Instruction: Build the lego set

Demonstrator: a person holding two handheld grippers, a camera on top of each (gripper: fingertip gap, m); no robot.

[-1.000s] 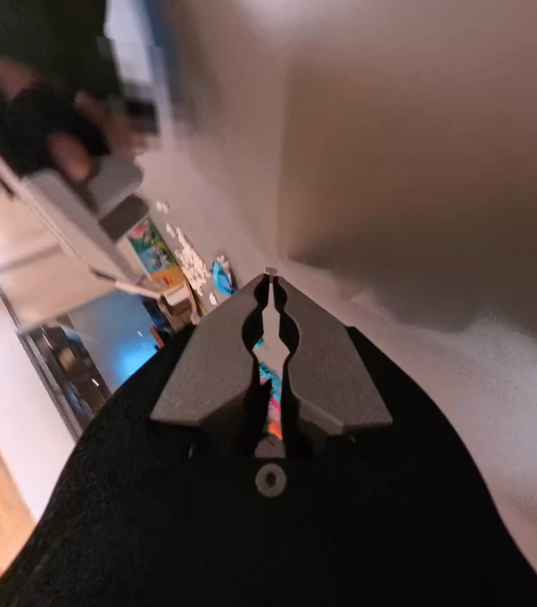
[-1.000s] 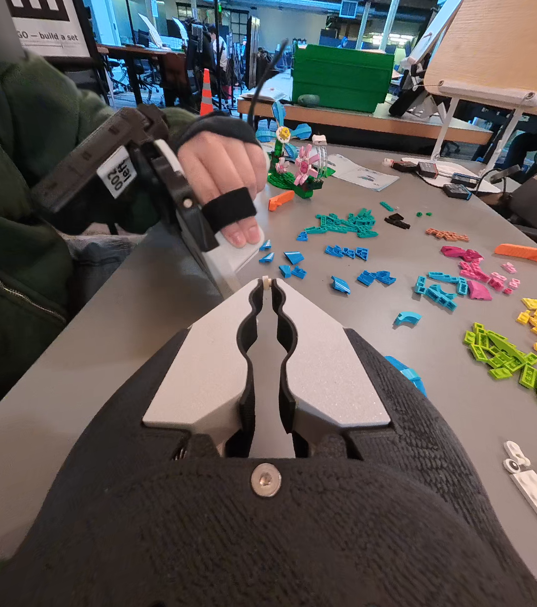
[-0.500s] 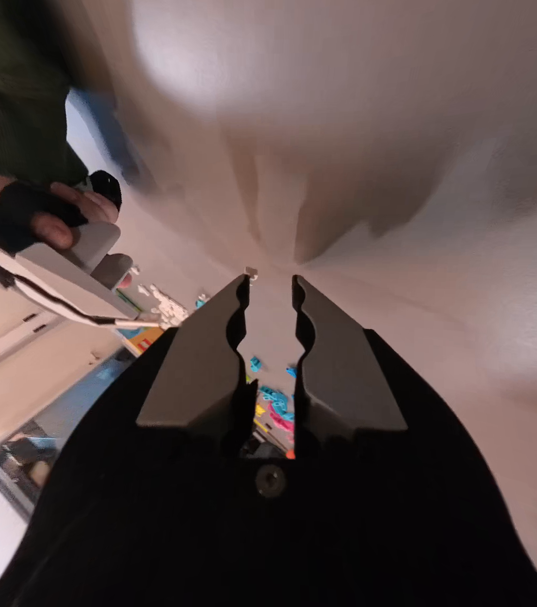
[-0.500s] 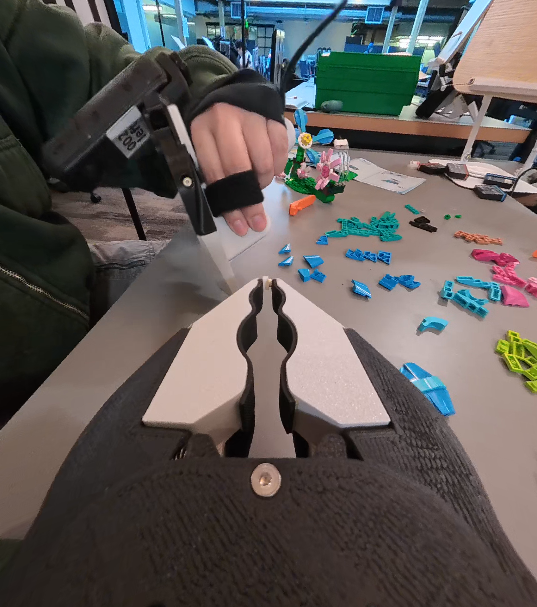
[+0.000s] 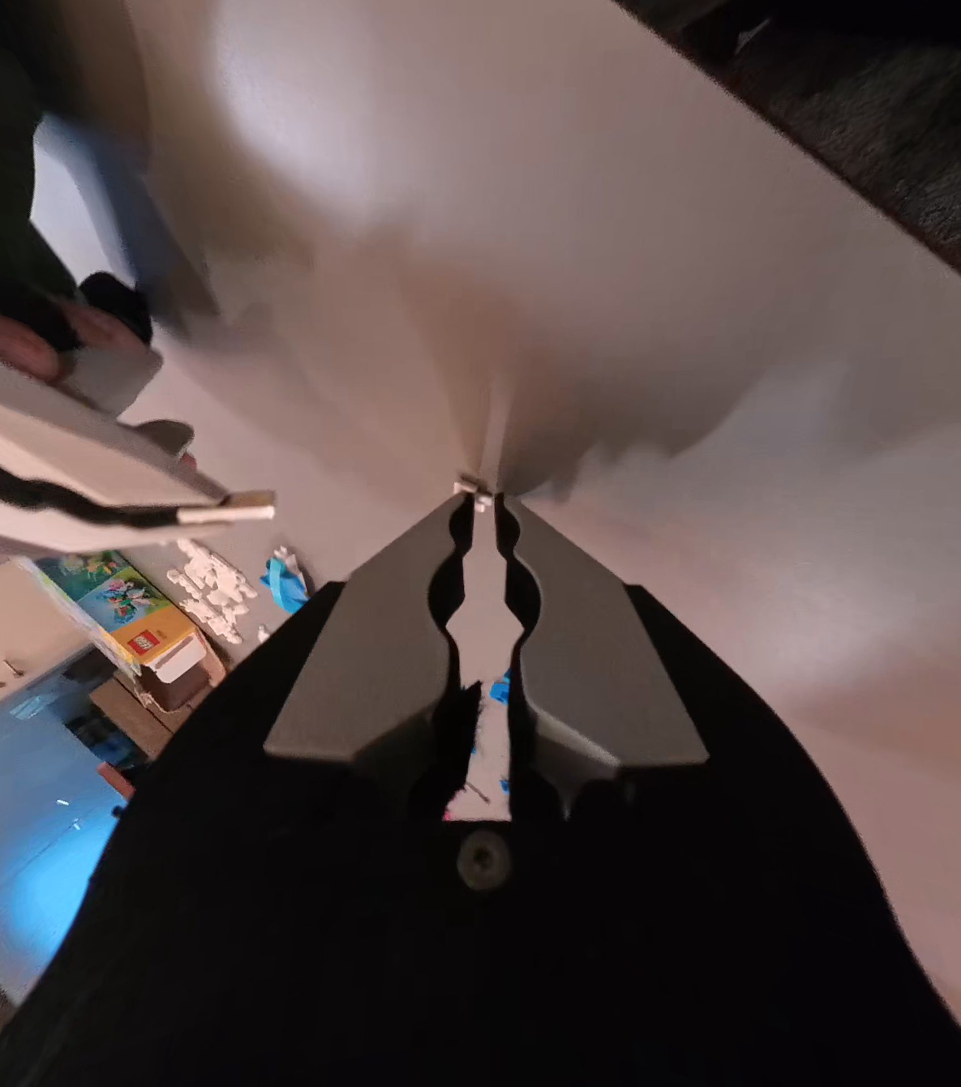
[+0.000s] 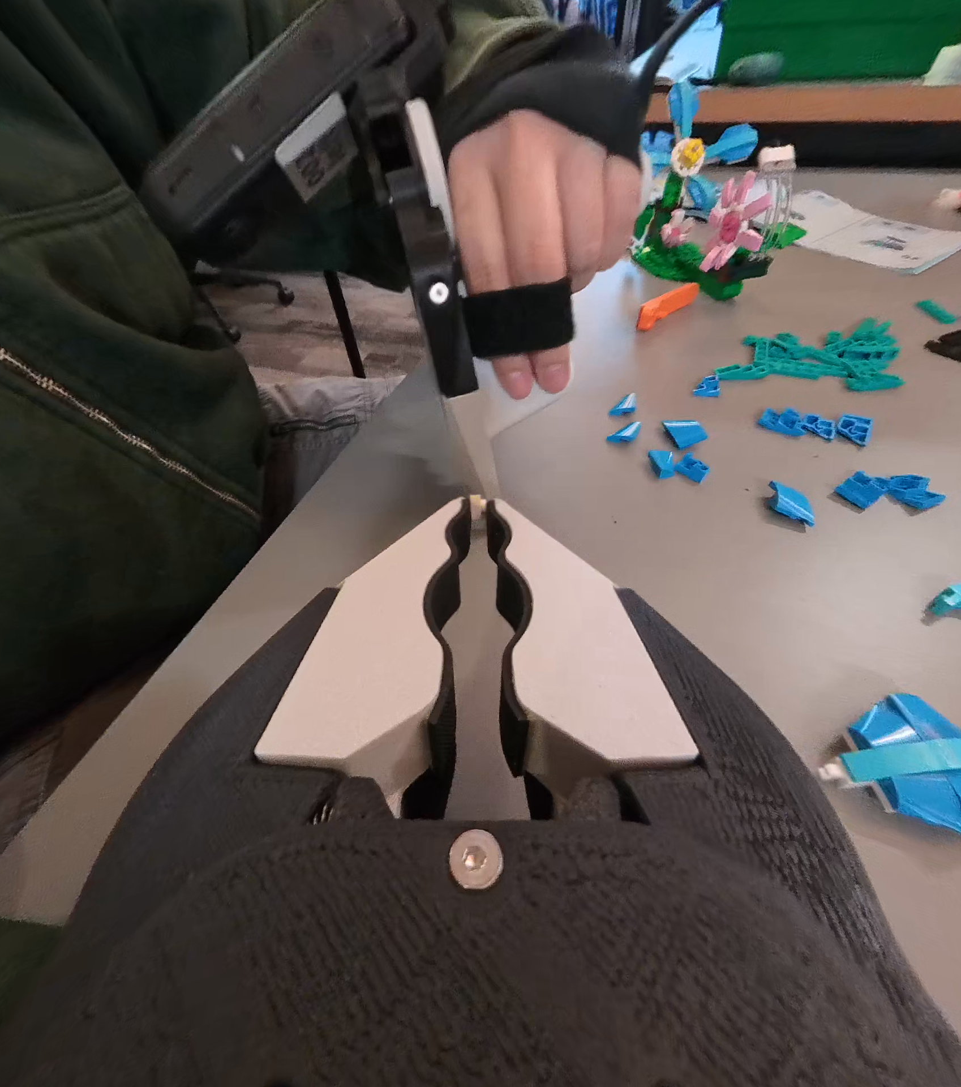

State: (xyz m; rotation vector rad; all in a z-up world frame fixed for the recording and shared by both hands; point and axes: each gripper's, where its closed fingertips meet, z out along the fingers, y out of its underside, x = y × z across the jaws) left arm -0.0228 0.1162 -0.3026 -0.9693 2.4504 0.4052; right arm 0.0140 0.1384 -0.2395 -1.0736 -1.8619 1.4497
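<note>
White piece [image 6: 477, 504] sits, we note, pinched in right gripper [image 6: 478, 507] near desk [image 6: 701, 588] edge; left gripper [image 5: 483, 500] apparently nips second white piece [image 5: 475, 493].

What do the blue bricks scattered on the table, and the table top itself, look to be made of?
The small bright-blue wedge bricks look like hard moulded plastic: glossy faces, crisp edges, uniform colour. The flat grey table top looks like smooth matte laminate or painted board, with only soft reflections; which of the two cannot be told.

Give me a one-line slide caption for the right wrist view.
Right gripper pinching a small white piece above a grey table strewn with blue bricks.
</note>
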